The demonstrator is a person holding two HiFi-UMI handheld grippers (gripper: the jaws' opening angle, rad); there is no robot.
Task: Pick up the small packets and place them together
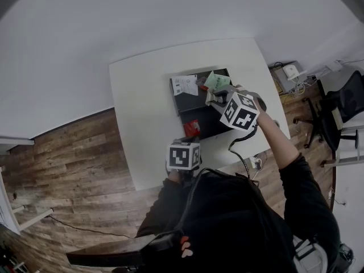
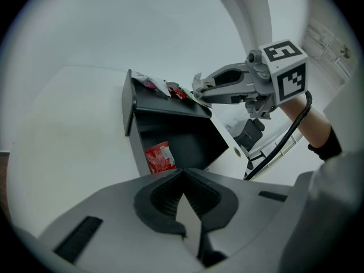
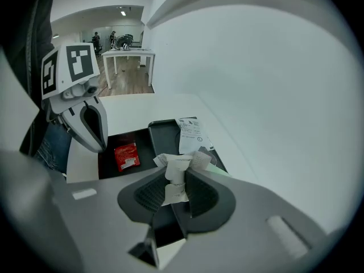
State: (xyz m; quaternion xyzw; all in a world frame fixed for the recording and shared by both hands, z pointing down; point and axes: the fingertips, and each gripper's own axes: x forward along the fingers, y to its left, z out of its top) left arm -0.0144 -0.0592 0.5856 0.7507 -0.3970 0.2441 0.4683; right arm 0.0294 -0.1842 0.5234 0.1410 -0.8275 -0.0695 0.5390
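Note:
A black tray [image 1: 199, 104] lies on the white table [image 1: 142, 95]. On its far end rest a white packet [image 1: 185, 85] and a green packet [image 1: 216, 81]; a red packet [image 1: 191, 128] lies in the near part. My right gripper [image 1: 211, 99] hovers over the tray's far right, shut on a small crumpled white packet [image 3: 178, 165] whose top sticks out between the pads. The left gripper [image 1: 189, 140] hangs near the tray's front edge, just short of the red packet [image 2: 160, 156], jaws together with nothing in them. From the left gripper view, the right gripper [image 2: 197, 87] reaches over the tray's raised end.
The table's right edge runs close to the tray [image 3: 162, 131]. Beyond it, on the wooden floor, are an office chair [image 1: 341, 104], a white device [image 1: 291, 71] and cables. A black cable [image 2: 284, 141] trails from the right gripper. Other tables [image 3: 128, 56] stand far back.

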